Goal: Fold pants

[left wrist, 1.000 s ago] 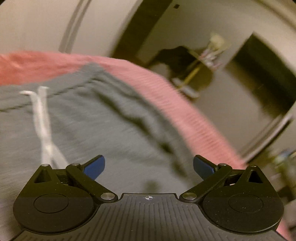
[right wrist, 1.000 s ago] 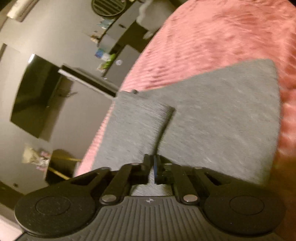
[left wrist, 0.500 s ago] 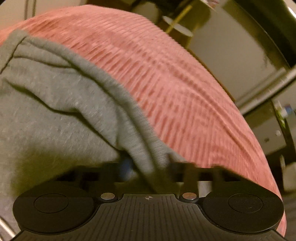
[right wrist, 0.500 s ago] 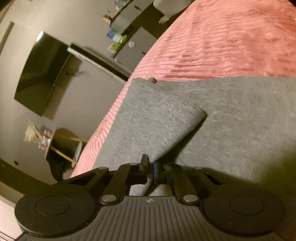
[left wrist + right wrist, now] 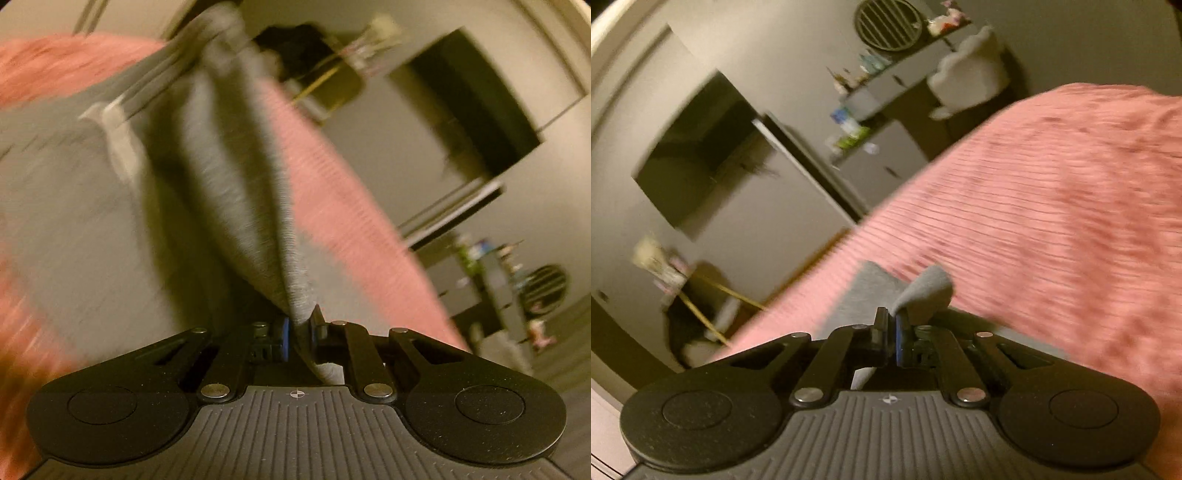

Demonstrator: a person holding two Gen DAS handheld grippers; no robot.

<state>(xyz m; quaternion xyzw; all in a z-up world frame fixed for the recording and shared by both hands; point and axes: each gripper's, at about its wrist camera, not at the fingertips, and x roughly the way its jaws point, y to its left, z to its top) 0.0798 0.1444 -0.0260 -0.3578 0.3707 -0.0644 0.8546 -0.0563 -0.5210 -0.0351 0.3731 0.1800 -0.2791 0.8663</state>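
left gripper (image 5: 300, 334) now clenched on a bunched edge of the grey pants (image 5: 229, 177); a second ago its jaws stood wide apart over flat cloth. fabric rises from the pinch in a taut ridge toward the waistband, white drawstring (image 5: 118, 136) to the left of it. rest of the pants lies on the pink bedspread (image 5: 332, 192).

right gripper (image 5: 891, 334) grasping a small grey corner of the pants, jaws nearly together, as in the earlier views. the broad grey panel that filled its view is gone; mostly bedspread and room now, so this end looks lifted.

both views blurred. judgement: both ends held and raised, fold carry under way, cloth not yet laid over.
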